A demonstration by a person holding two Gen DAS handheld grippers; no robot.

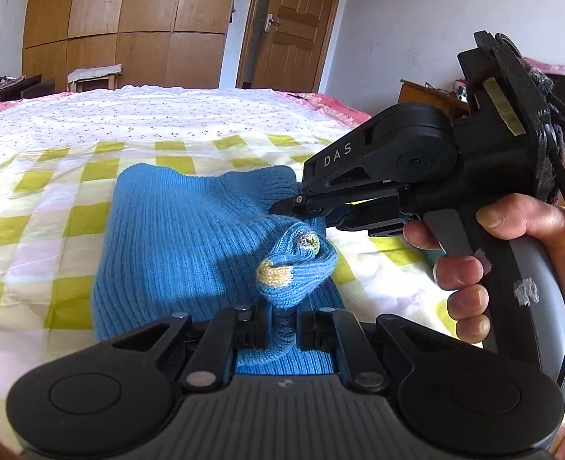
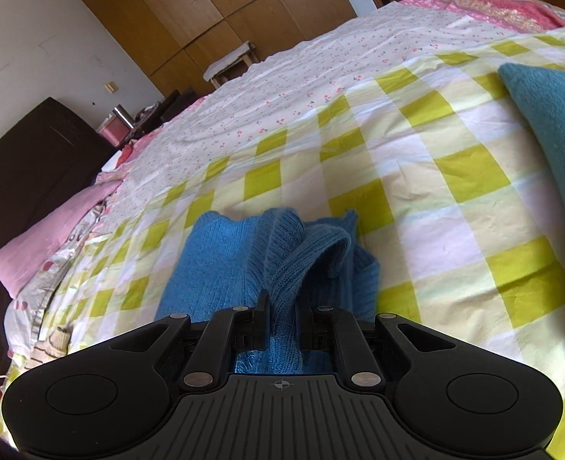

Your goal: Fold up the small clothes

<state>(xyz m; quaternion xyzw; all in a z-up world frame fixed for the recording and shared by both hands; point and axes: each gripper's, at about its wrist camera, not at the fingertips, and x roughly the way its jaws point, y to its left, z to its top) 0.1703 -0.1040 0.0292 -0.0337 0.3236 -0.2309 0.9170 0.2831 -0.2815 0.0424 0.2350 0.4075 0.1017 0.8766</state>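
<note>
A small blue knitted sweater (image 1: 175, 237) lies on the yellow-and-white checked bedsheet (image 1: 44, 199). My left gripper (image 1: 282, 326) is shut on a bunched fold of it, whose cuff with yellow and grey stripes (image 1: 282, 268) sticks up past the fingers. In the left wrist view my right gripper (image 1: 286, 207) comes in from the right, held by a hand (image 1: 485, 264), its tips pinched on the sweater's far right edge. In the right wrist view that right gripper (image 2: 282, 326) is shut on a ribbed blue fold (image 2: 301, 264) of the same sweater (image 2: 213, 268).
A teal knitted garment (image 2: 554, 145) lies on the sheet at the right edge. A floral sheet (image 1: 167, 115) covers the far half of the bed. Pink pillow (image 2: 40, 253) and dark headboard (image 2: 25, 176) sit left. Wooden wardrobes (image 1: 129, 19) and a door (image 1: 294, 19) stand behind.
</note>
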